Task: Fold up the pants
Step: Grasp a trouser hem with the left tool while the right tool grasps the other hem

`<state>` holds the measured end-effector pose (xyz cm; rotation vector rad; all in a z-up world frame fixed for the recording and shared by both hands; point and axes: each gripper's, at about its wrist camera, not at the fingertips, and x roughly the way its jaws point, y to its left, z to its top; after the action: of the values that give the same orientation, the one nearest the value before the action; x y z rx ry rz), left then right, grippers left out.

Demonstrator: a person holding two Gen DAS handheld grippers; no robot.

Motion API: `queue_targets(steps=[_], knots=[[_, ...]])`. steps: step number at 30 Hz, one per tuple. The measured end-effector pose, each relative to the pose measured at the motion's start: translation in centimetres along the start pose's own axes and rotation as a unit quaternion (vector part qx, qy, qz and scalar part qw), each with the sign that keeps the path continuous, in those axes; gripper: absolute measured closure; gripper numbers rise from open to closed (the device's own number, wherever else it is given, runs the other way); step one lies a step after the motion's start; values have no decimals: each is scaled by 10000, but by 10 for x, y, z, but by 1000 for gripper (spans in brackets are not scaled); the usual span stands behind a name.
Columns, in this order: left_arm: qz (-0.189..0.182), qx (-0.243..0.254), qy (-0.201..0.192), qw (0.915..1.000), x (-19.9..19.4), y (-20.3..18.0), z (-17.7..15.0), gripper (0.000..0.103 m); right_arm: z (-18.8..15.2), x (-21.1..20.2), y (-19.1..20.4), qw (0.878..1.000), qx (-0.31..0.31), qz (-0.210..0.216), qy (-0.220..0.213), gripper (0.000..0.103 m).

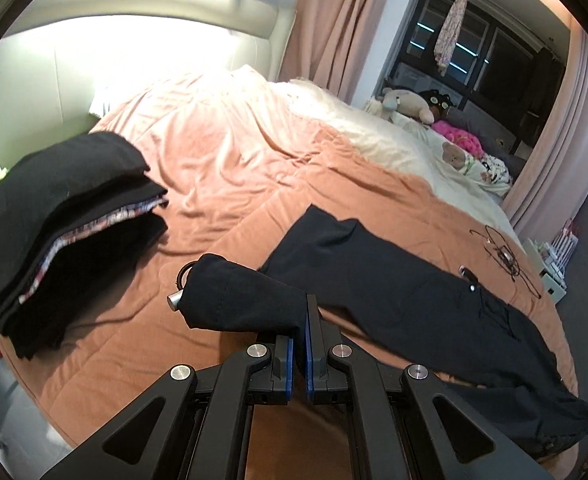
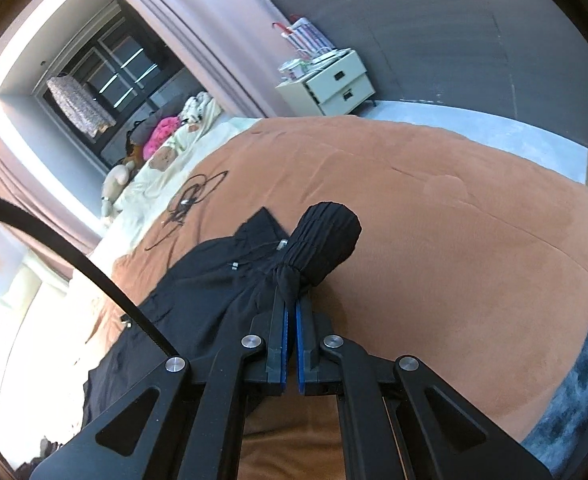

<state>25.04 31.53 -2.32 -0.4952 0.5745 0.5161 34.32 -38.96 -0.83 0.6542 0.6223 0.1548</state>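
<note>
Black pants point(image 1: 405, 292) lie stretched across the orange bedspread point(image 1: 234, 168). My left gripper point(image 1: 299, 320) is shut on one end of the pants, which bunches over the fingers; a drawstring loop with a metal tip point(image 1: 174, 301) hangs from it. In the right wrist view my right gripper point(image 2: 290, 300) is shut on the other end of the pants point(image 2: 214, 288), whose gathered elastic hem point(image 2: 325, 236) sticks up past the fingertips. The cloth between the two ends rests on the bed.
A stack of folded dark clothes point(image 1: 66, 216) sits at the bed's left. A tangled black cable point(image 1: 501, 252) lies on the bedspread beside the pants. Stuffed toys point(image 1: 409, 104) and pillows are at the far side. A white nightstand point(image 2: 329, 80) stands by the wall.
</note>
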Motion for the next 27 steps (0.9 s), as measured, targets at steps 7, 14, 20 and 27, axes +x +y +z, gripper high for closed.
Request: queue_targets(steps=[7,14,20,27], knots=[[56,57,-311,9995,-3,-12,36,99,20,13,7,9998,-120,158,-73,103],[126,255,-350,9990,22,-32,66,99,40,40,20,9994,-273,167,-136,103],[240,318,-202,9990,63,-41,80,99,55,74,40,9991,-391,70,-110,103],[421,456,43,9981,122,-49,88,98,74,131,74,9983,-577,-97,3,103]])
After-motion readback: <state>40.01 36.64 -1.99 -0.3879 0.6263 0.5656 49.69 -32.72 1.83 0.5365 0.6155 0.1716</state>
